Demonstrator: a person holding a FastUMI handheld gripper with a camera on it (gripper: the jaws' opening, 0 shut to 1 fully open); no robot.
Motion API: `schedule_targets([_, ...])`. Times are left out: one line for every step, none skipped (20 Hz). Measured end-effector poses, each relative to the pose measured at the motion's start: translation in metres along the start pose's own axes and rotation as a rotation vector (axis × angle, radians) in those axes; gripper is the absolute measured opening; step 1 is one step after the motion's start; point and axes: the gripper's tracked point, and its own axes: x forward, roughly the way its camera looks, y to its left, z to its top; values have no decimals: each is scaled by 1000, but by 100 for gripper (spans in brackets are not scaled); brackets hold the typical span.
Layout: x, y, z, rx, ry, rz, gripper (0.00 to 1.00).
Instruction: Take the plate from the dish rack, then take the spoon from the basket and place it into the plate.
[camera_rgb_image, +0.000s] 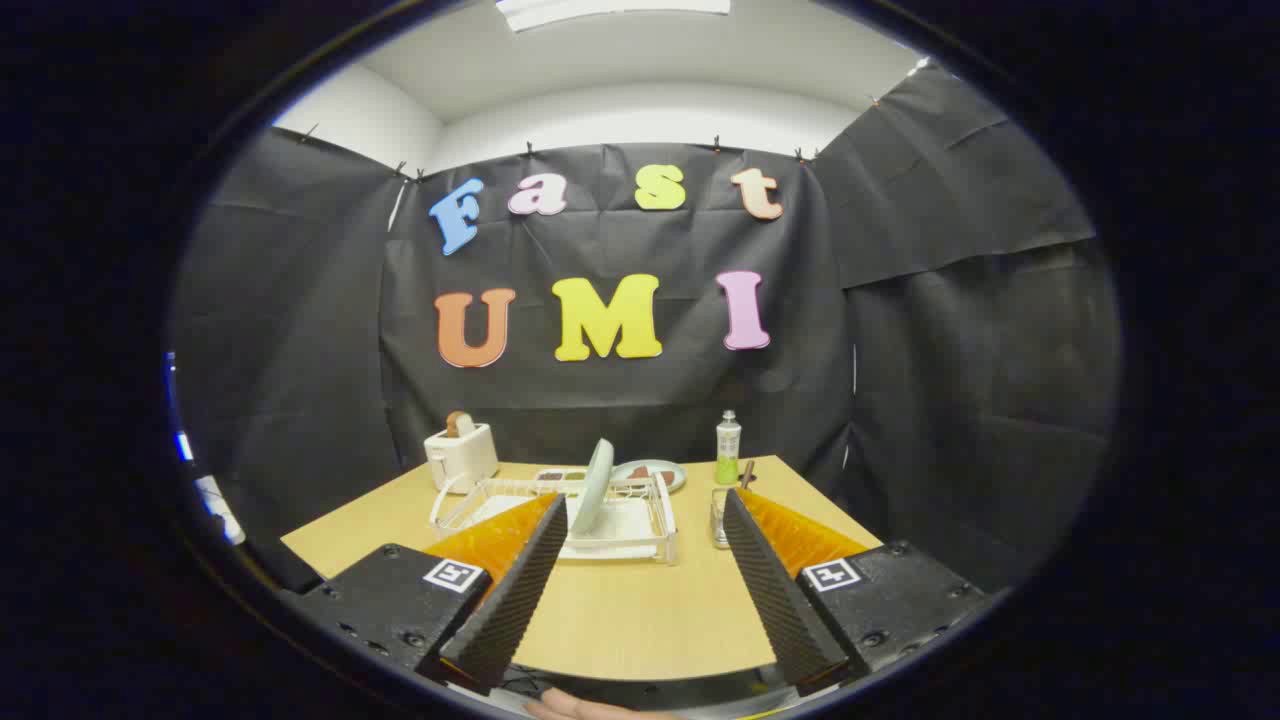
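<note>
Claw (640, 505) spread wide above our bench (640, 610), gripping nothing | plate (596, 487) upright in dish rack (565, 520) ahead | we see basket (720, 518) by right finger, spoon (746, 474) handle poking up.

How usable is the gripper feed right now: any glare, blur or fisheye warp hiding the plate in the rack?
Gripper view: even overhead light from the ceiling panel, no glare on the table. Strong fisheye bend toward the edges. The plate stands upright in the dish rack, small but sharp enough. The tongs are open, holding nothing, with the rack beyond them. The basket is partly hidden behind one finger.
</note>
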Motion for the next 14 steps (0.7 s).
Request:
schedule_targets([0,-2,0,0,2,-3,100])
schedule_targets([0,-4,0,0,3,-5,100])
schedule_targets([1,-3,-2,1,4,-5,100])
schedule_targets([1,-4,-2,1,7,-5,100])
schedule_targets([1,-3,-4,1,11,-2,100])
schedule_targets([1,-1,-6,2,16,4,100])
schedule_targets([1,1,-8,3,23,12,100])
schedule_targets([0,2,-10,2,29,17,100])
schedule_targets([0,2,-11,1,32,16,100])
schedule_targets([1,1,-11,0,33,14,100])
schedule_targets([1,0,-11,-2,35,11,100])
schedule_targets([1,2,-12,-3,37,14,100])
schedule_targets([1,6,-13,-3,44,28,100])
schedule_targets([1,10,-14,1,55,49,100])
